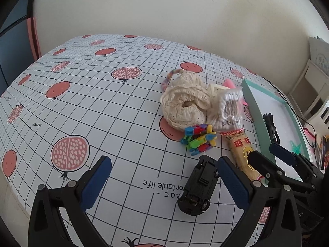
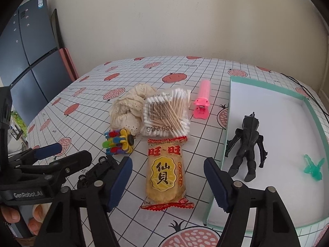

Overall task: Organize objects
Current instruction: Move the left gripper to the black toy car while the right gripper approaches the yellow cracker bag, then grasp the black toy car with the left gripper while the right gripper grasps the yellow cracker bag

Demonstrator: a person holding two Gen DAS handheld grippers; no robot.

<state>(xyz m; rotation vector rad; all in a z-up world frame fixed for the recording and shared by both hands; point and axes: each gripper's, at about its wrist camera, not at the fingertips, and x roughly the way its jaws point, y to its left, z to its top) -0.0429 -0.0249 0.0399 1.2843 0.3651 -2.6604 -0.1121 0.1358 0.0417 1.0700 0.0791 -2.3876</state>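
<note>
The right gripper (image 2: 167,185) straddles the cracker packet (image 2: 166,174), fingers open, pads not touching. The left gripper (image 1: 162,182) gapes empty beside the toy car (image 1: 198,187). Closing hard could crush the crackers, or the slick wrapper could slip.

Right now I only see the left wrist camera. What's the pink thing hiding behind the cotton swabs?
Observer: A pink clip, lying on the tablecloth beside the cotton swabs.
Operator: And the black thing in the tray?
Observer: A black monster figure, lying in the tray.
Operator: Do the right tongs have the snack?
Observer: No. The right tongs are open; the snack packet lies between them, not pinched.
</note>
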